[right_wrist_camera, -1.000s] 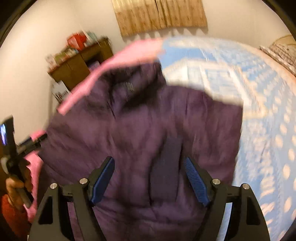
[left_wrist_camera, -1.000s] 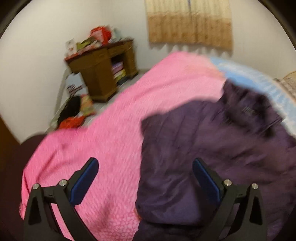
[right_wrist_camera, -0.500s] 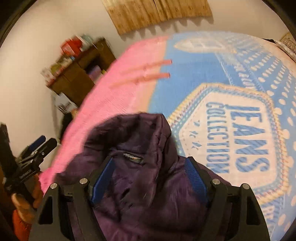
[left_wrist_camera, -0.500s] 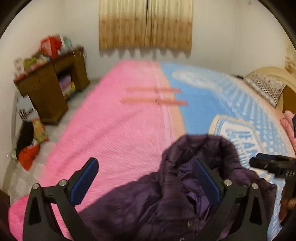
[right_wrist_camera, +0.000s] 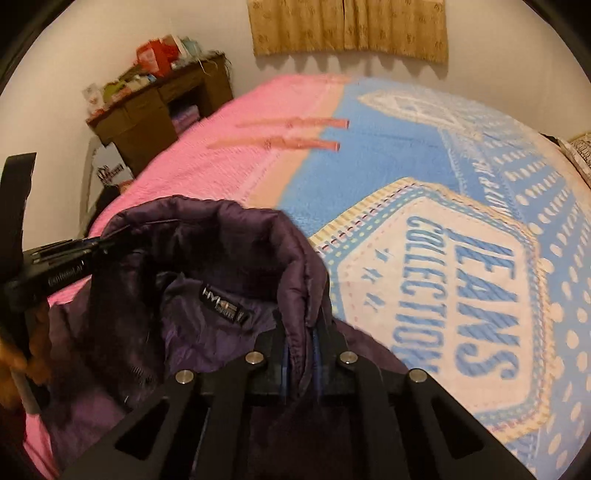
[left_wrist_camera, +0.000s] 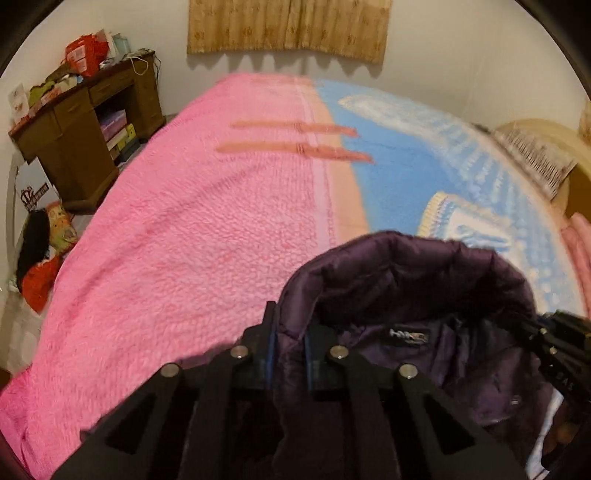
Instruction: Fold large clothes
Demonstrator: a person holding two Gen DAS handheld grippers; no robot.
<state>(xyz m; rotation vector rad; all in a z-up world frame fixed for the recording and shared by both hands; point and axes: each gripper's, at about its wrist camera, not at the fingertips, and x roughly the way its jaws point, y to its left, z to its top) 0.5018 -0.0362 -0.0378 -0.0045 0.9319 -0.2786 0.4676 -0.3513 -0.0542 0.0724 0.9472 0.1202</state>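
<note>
Left wrist view is showing the left tongs clamping one side of the purple jacket collar while the right tongs are pinching the opposite side, the jacket hanging between them above the bed.

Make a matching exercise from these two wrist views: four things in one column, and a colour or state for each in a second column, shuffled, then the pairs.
Things:
1. jacket
2. left gripper
3. curtain
4. wooden desk

Colours or states:
A. cluttered on top
B. dark purple
C. tan, on the far wall
D. shut on the collar edge

Pairs: 1-B, 2-D, 3-C, 4-A
</note>
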